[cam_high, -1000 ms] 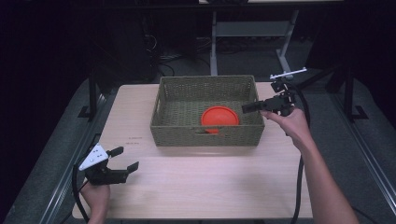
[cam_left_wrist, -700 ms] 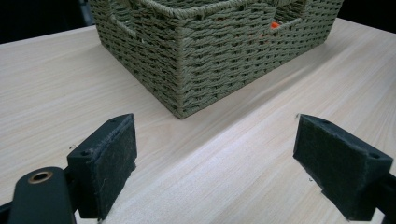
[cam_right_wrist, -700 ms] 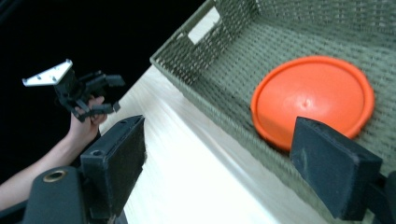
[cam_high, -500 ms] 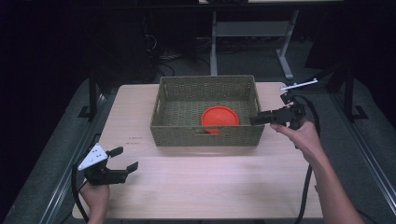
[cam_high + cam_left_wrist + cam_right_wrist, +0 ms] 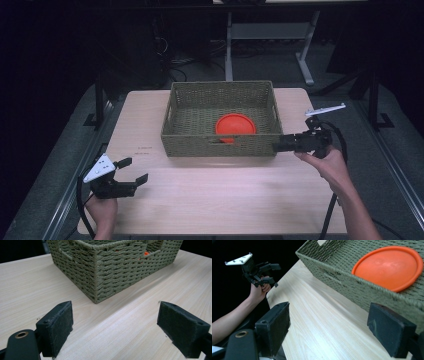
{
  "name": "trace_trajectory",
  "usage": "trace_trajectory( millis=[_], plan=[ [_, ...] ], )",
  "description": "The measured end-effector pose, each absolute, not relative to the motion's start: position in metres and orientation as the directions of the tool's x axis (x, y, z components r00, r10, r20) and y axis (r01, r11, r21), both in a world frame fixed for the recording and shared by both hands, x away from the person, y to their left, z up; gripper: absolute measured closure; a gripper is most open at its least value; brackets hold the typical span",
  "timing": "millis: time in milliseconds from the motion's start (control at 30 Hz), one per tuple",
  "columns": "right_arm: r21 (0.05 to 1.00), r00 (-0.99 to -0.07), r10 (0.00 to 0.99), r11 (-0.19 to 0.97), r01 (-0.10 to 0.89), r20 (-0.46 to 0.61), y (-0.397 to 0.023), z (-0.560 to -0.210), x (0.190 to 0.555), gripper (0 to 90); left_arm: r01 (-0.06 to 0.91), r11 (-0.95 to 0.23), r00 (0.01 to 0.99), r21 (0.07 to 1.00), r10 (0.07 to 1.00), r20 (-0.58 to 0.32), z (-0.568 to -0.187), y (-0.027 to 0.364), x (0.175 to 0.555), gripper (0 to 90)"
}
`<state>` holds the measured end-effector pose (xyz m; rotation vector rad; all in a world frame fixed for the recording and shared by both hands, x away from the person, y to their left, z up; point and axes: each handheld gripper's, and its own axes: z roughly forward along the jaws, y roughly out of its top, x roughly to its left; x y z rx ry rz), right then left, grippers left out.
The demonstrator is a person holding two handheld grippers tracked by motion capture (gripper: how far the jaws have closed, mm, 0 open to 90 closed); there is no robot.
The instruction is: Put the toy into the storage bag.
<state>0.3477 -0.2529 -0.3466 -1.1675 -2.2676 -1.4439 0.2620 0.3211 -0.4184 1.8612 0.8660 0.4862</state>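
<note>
A woven olive basket (image 5: 220, 86) stands at the middle back of the table. An orange round plate (image 5: 235, 124) lies inside it, near its front right. My right gripper (image 5: 276, 145) hovers just outside the basket's front right corner, pointing left, open and holding nothing. In the right gripper view the plate (image 5: 388, 266) lies beyond the basket wall (image 5: 352, 282), ahead of the spread jaws. My left gripper (image 5: 134, 171) is at the table's near left corner, open and holding nothing. In the left gripper view it faces a basket corner (image 5: 112, 267) from some distance.
The light wooden table (image 5: 225, 200) stretches bare in front of the basket. Dark floor and a white desk frame (image 5: 230, 35) lie beyond the far edge. A cable (image 5: 332, 210) trails from the right gripper down past the near edge.
My right gripper has drawn back from the basket's right rim, toward me and lower, to the front right corner. The left gripper has stayed put.
</note>
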Motion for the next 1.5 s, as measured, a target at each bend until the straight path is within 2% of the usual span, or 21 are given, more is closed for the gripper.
trace_trajectory(
  millis=[1100,1500],
  plan=[
    [0.647,-0.593,0.57,0.135,0.751,0.569,-0.296,-0.425,0.296,17.5,0.353,-0.259,0.665,0.899,0.745,-0.046,-0.418,0.322,0.261,12.6],
    [0.665,-0.579,0.597,0.1,0.74,0.555,-0.3,-0.44,0.275,17.6,0.351,-0.256,0.67,0.901,0.741,-0.051,-0.418,0.322,0.26,12.6]
  ],
)
